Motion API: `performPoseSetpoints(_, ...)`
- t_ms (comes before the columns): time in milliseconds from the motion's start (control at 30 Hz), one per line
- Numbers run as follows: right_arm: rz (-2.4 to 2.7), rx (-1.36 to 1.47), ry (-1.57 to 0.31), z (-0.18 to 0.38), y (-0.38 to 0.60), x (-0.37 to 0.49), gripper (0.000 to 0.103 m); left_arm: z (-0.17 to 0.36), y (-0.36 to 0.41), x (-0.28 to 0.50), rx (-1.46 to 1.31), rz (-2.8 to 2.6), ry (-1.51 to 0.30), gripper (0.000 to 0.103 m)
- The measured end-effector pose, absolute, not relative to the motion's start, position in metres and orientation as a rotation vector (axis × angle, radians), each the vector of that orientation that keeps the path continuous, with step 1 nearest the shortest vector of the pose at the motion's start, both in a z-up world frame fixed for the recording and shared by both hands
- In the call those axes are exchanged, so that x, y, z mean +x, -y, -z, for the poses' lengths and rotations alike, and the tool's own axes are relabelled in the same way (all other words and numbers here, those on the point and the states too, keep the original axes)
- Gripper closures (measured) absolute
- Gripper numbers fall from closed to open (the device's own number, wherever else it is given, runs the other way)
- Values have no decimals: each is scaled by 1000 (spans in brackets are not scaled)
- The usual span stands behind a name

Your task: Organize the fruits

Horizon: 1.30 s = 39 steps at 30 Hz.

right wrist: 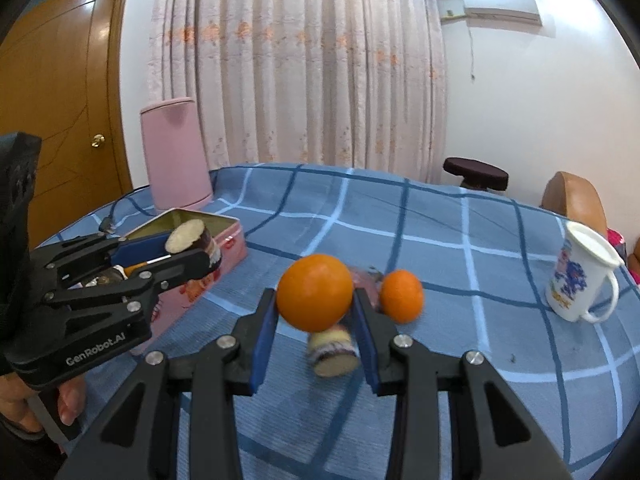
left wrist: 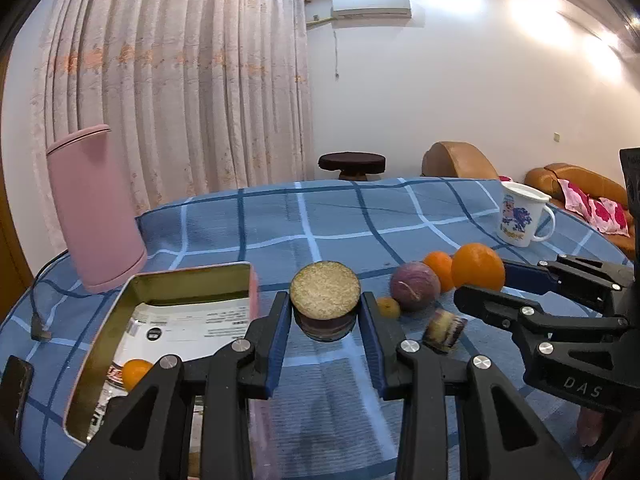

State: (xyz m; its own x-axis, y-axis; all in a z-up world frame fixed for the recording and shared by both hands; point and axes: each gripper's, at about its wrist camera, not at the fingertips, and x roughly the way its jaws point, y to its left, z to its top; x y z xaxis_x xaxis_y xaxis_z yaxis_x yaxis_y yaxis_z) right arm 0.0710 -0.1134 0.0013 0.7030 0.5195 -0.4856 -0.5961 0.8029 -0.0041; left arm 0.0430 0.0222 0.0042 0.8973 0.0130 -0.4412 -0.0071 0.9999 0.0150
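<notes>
The table wears a blue checked cloth. A pink tin lies open on it, one small orange inside. The right claw is clenched on the big orange. The left claw grips a sugarcane chunk, cut face upward, axis upright. Loose nearby: one passion fruit, one second chunk lying sideways.
</notes>
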Motion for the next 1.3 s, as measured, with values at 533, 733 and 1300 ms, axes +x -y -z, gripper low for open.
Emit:
performPoseSetpoints(533,-733,-213,-470,-17,59,72,63,-8,-64,37,-17,-114,-479,67)
performPoseSetpoints(733,-786,-249,-477,-22,29,74,63,-8,-91,37,-32,-179,-503,67)
performPoseSetpoints(1300,-891,-344,-553,-1,-38,73,63,10,-141,34,-85,-258,-576,67)
